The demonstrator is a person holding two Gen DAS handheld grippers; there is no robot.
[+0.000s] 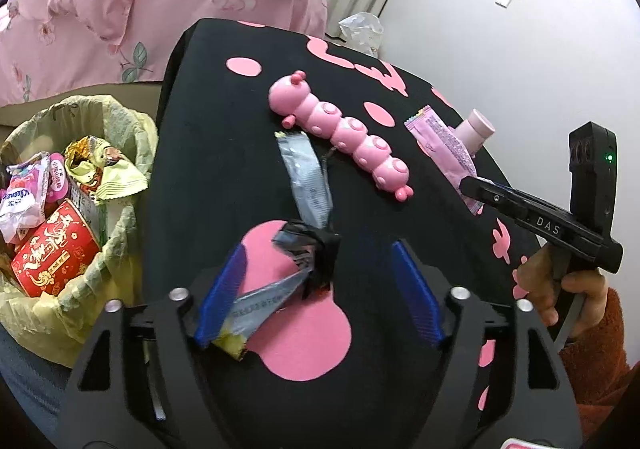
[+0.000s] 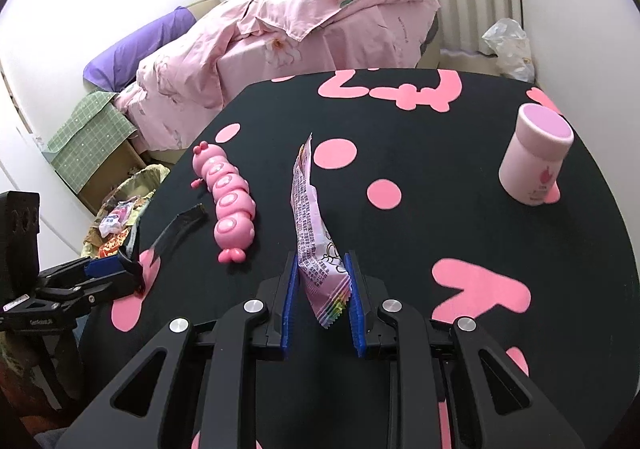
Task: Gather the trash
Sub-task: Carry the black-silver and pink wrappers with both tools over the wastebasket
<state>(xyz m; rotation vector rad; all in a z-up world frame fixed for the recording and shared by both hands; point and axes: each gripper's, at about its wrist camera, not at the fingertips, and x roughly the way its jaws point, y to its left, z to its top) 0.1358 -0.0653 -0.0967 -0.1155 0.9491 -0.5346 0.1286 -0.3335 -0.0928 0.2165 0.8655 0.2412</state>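
Left gripper (image 1: 316,289): jaws wide apart, silver wrapper (image 1: 308,185) between them on the table (image 1: 208,121), touching only the left pad (image 1: 222,289), so not clamped. Right gripper (image 2: 320,297): closed on pink wrapper (image 2: 316,233), held upright off the cloth; its far end blurs. Caterpillar toy (image 2: 228,193) lies btwn the two wrappers. Lined bin (image 1: 132,137), near left, partly cut off; contents approx. half full.

Between our left jaws we see a crinkled, shiny foil wrapper (image 1: 280,277), between our right jaws a glossy printed plastic wrapper (image 2: 316,233), both over matt black cloth (image 2: 440,217).
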